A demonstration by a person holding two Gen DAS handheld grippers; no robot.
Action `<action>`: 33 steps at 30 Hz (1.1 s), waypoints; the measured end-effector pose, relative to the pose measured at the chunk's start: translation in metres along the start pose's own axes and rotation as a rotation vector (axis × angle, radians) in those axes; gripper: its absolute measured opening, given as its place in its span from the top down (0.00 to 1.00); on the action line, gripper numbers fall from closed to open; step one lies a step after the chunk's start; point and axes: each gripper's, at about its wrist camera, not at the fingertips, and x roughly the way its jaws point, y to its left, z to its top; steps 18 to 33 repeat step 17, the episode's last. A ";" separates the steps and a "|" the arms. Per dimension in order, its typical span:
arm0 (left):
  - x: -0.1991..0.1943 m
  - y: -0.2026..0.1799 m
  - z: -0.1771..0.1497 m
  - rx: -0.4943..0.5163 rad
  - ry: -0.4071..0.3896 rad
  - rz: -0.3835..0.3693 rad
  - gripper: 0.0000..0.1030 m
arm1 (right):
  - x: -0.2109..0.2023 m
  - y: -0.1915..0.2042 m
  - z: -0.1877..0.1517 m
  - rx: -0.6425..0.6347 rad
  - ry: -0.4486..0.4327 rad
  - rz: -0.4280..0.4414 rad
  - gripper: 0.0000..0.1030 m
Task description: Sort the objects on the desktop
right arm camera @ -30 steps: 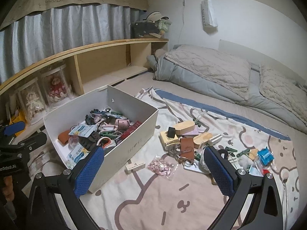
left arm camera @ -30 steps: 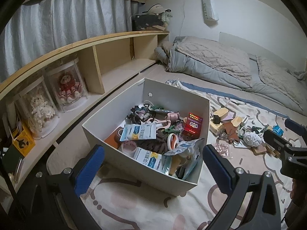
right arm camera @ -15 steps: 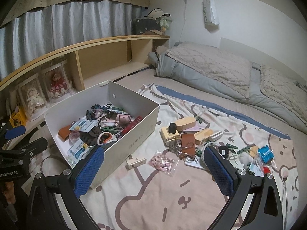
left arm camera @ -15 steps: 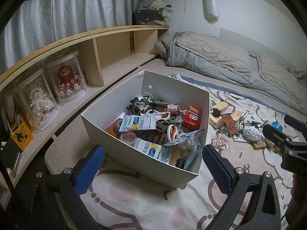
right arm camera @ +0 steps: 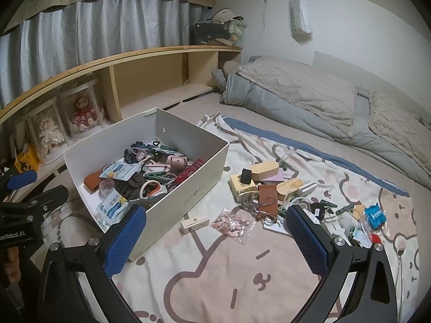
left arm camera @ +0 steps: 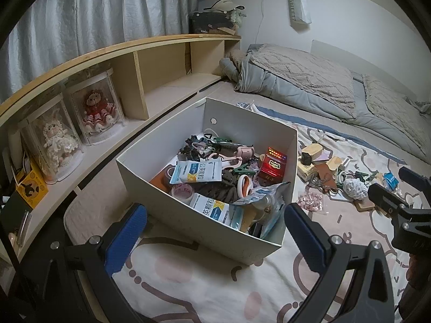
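1. White cardboard box (left arm camera: 167, 193) (right arm camera: 204, 172) sits open-topped on the bear-print blanket (right arm camera: 242, 277), left of centre; round hole in its far wall
2. Box packed with mixed clutter: blue-white sachets (left arm camera: 198, 172), red carton (left arm camera: 272, 164), tape roll (left arm camera: 182, 192)
3. Loose pile (right arm camera: 266, 185) on the blanket right of the box: wooden blocks, brown leather pouch, pink bead bag (right arm camera: 233, 223)
4. Left gripper (left arm camera: 215, 231): jaws wide apart, empty, near side of box
5. Right gripper (right arm camera: 215, 232): jaws wide apart, empty

Over the last second both views have tilted down a little. The box (left arm camera: 204, 215) now sits slightly higher in the left view; the clutter (right arm camera: 272, 188) holds near 1 o'clock in the right.
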 end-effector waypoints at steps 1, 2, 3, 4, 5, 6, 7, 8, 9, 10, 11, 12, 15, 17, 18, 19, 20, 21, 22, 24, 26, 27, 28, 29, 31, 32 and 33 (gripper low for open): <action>0.000 0.000 0.000 0.001 -0.001 0.002 0.00 | 0.000 0.000 0.000 0.000 0.001 0.001 0.00; 0.000 0.000 0.000 0.001 -0.001 0.003 0.00 | 0.001 0.000 -0.001 0.000 0.003 0.001 0.00; 0.000 0.000 0.000 0.001 -0.002 0.003 0.00 | 0.001 0.001 -0.001 -0.002 0.005 0.000 0.00; 0.000 0.000 0.000 0.003 -0.002 0.002 0.00 | 0.002 0.001 -0.001 -0.003 0.007 0.000 0.00; -0.001 0.000 0.000 0.004 -0.002 0.002 0.00 | 0.002 0.001 -0.001 -0.003 0.008 0.000 0.00; -0.001 0.000 0.001 0.005 -0.003 0.003 0.00 | 0.002 0.001 -0.001 -0.003 0.009 0.000 0.00; -0.001 0.000 0.000 0.005 -0.004 0.003 0.00 | 0.003 0.001 -0.001 -0.003 0.010 0.000 0.00; -0.001 0.001 0.000 0.005 -0.005 0.003 0.00 | 0.003 0.001 -0.001 -0.002 0.010 -0.001 0.00; -0.001 0.000 0.000 0.006 -0.006 0.004 0.00 | 0.003 0.000 -0.001 -0.001 0.011 0.000 0.00; -0.001 0.000 0.000 0.006 -0.006 0.006 0.00 | 0.003 0.000 -0.001 0.000 0.013 0.000 0.00; -0.001 0.000 0.000 0.006 -0.006 0.007 0.00 | 0.004 0.000 -0.002 0.002 0.015 0.000 0.00; -0.001 0.000 0.000 0.006 -0.005 0.007 0.00 | 0.004 -0.001 -0.002 0.005 0.016 -0.001 0.00; -0.001 0.001 0.000 0.004 -0.002 0.009 0.00 | 0.006 -0.002 -0.003 0.014 0.021 0.001 0.00; 0.000 0.002 0.000 0.001 0.001 0.016 0.00 | 0.006 -0.002 -0.003 0.016 0.023 0.002 0.00; 0.000 0.002 0.000 0.001 0.001 0.016 0.00 | 0.006 -0.002 -0.003 0.016 0.023 0.002 0.00; 0.000 0.002 0.000 0.001 0.001 0.016 0.00 | 0.006 -0.002 -0.003 0.016 0.023 0.002 0.00; 0.000 0.002 0.000 0.001 0.001 0.016 0.00 | 0.006 -0.002 -0.003 0.016 0.023 0.002 0.00; 0.000 0.002 0.000 0.001 0.001 0.016 0.00 | 0.006 -0.002 -0.003 0.016 0.023 0.002 0.00; 0.000 0.002 0.000 0.001 0.001 0.016 0.00 | 0.006 -0.002 -0.003 0.016 0.023 0.002 0.00; 0.000 0.002 0.000 0.001 0.001 0.016 0.00 | 0.006 -0.002 -0.003 0.016 0.023 0.002 0.00; 0.000 0.002 0.000 0.001 0.001 0.016 0.00 | 0.006 -0.002 -0.003 0.016 0.023 0.002 0.00; 0.000 0.002 0.000 0.001 0.001 0.016 0.00 | 0.006 -0.002 -0.003 0.016 0.023 0.002 0.00; 0.000 0.002 0.000 0.001 0.001 0.016 0.00 | 0.006 -0.002 -0.003 0.016 0.023 0.002 0.00; 0.000 0.002 0.000 0.001 0.001 0.016 0.00 | 0.006 -0.002 -0.003 0.016 0.023 0.002 0.00; 0.000 0.002 0.000 0.001 0.001 0.016 0.00 | 0.006 -0.002 -0.003 0.016 0.023 0.002 0.00; 0.000 0.002 0.000 0.001 0.001 0.016 0.00 | 0.006 -0.002 -0.003 0.016 0.023 0.002 0.00; 0.000 0.002 0.000 0.001 0.001 0.016 0.00 | 0.006 -0.002 -0.003 0.016 0.023 0.002 0.00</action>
